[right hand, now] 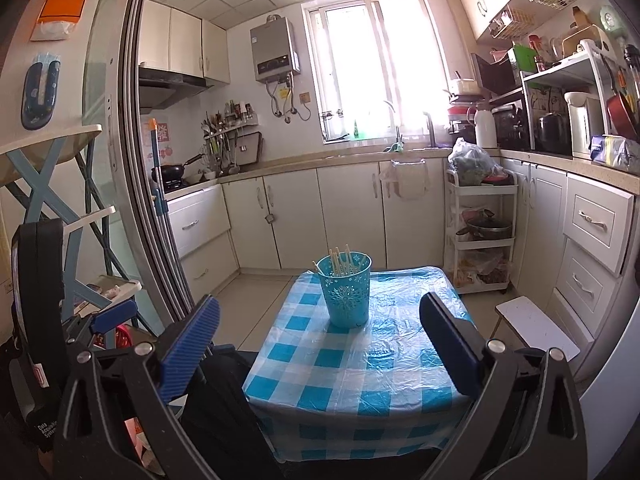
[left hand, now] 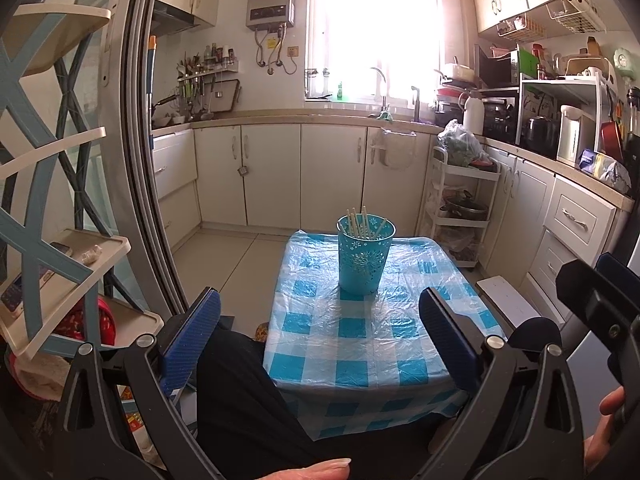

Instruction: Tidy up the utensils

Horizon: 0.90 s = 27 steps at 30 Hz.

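A turquoise perforated holder stands upright on the far half of a small table with a blue-and-white checked cloth. Several pale chopsticks stand inside it. The same holder and chopsticks show in the right wrist view. My left gripper is open and empty, held back from the table's near edge. My right gripper is open and empty too, also short of the holder. The right gripper's body shows at the right edge of the left view.
A blue-and-cream shelf rack stands at the left by a sliding door frame. A white trolley and a low white stool stand right of the table. Cabinets line the far and right walls. My dark-clad legs are by the table's near-left corner.
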Each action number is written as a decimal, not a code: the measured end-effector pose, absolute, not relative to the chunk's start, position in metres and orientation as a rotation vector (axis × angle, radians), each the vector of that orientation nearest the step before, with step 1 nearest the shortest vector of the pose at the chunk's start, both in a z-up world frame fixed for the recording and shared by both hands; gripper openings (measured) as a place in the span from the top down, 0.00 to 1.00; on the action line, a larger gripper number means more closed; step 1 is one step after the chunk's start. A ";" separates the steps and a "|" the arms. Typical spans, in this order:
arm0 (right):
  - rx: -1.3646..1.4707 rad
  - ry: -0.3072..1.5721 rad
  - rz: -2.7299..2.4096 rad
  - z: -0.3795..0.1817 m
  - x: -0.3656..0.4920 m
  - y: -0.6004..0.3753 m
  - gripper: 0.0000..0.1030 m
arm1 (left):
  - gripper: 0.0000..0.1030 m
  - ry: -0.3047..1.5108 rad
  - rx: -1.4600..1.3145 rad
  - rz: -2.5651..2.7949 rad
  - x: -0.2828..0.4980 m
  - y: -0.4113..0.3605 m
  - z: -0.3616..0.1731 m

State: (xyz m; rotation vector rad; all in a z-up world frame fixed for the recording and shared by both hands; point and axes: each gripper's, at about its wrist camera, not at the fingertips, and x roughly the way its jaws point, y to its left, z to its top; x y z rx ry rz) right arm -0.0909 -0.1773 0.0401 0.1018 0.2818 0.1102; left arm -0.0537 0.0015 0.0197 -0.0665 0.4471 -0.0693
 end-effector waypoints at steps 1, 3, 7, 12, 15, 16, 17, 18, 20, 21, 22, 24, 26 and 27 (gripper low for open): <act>0.101 0.278 0.110 0.040 -0.092 -0.177 0.07 | 0.07 0.446 -0.066 -0.068 -0.054 0.001 0.020; 0.097 0.273 0.109 0.041 -0.093 -0.177 0.07 | 0.07 0.443 -0.064 -0.065 -0.055 0.000 0.021; 0.095 0.274 0.111 0.041 -0.094 -0.176 0.07 | 0.07 0.436 -0.062 -0.058 -0.057 -0.001 0.022; 0.093 0.271 0.112 0.041 -0.095 -0.176 0.07 | 0.07 0.431 -0.060 -0.053 -0.059 -0.002 0.023; 0.091 0.270 0.113 0.041 -0.096 -0.175 0.07 | 0.07 0.428 -0.059 -0.051 -0.061 -0.002 0.023; 0.091 0.270 0.113 0.041 -0.096 -0.175 0.07 | 0.07 0.427 -0.059 -0.050 -0.061 -0.001 0.024; 0.090 0.268 0.112 0.041 -0.096 -0.175 0.07 | 0.07 0.427 -0.059 -0.048 -0.061 -0.001 0.024; 0.089 0.268 0.112 0.041 -0.096 -0.175 0.07 | 0.07 0.426 -0.060 -0.048 -0.061 -0.001 0.024; 0.087 0.267 0.113 0.041 -0.097 -0.175 0.07 | 0.07 0.424 -0.060 -0.047 -0.062 -0.001 0.025; 0.085 0.267 0.113 0.042 -0.097 -0.175 0.07 | 0.07 0.423 -0.060 -0.046 -0.062 0.000 0.025; 0.085 0.267 0.113 0.042 -0.097 -0.175 0.07 | 0.07 0.422 -0.059 -0.046 -0.063 0.000 0.025; 0.082 0.265 0.114 0.042 -0.098 -0.175 0.07 | 0.07 0.422 -0.057 -0.045 -0.063 0.000 0.024; 0.081 0.264 0.115 0.042 -0.099 -0.176 0.07 | 0.07 0.422 -0.059 -0.046 -0.063 0.000 0.025; 0.080 0.265 0.115 0.041 -0.099 -0.176 0.07 | 0.07 0.422 -0.059 -0.046 -0.063 0.000 0.025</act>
